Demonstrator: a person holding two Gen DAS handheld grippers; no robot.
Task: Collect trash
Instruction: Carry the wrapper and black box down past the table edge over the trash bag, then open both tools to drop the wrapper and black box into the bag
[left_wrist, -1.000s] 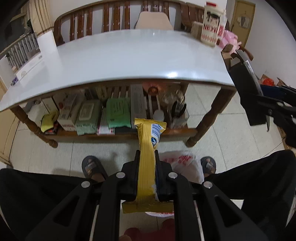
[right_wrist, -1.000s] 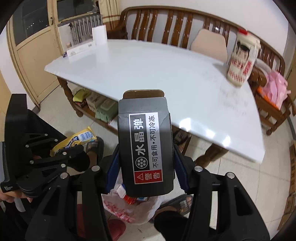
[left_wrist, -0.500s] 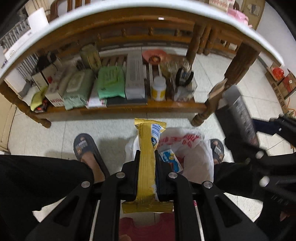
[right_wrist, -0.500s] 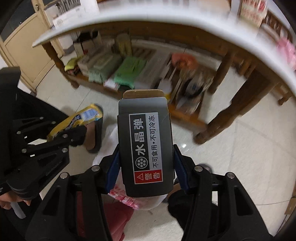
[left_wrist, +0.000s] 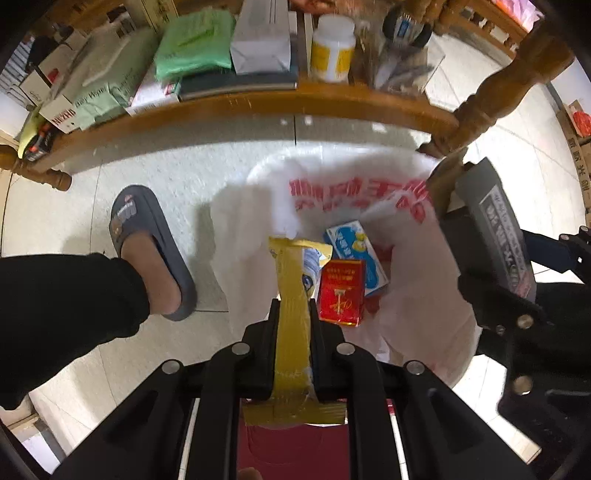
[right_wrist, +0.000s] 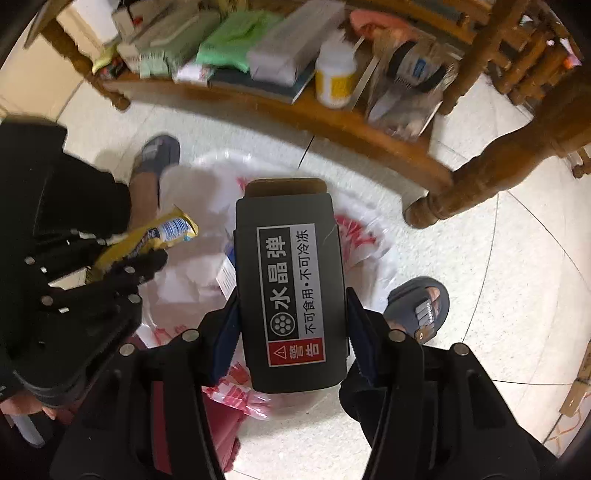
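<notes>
Left tongs (left_wrist: 293, 314) pinch the yellow wrapper (left_wrist: 291, 295); right tongs (right_wrist: 291, 325) clamp the black box (right_wrist: 290, 280) (label legible only there).

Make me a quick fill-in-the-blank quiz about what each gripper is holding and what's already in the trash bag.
1. The left gripper is shut on a ____ snack wrapper.
2. The right gripper is shut on a dark ____ box.
3. Both grippers hang above a white plastic ____.
4. Inside it, a red packet lies beside a ____ and white carton.

Missing words: yellow; grey; bag; blue
</notes>
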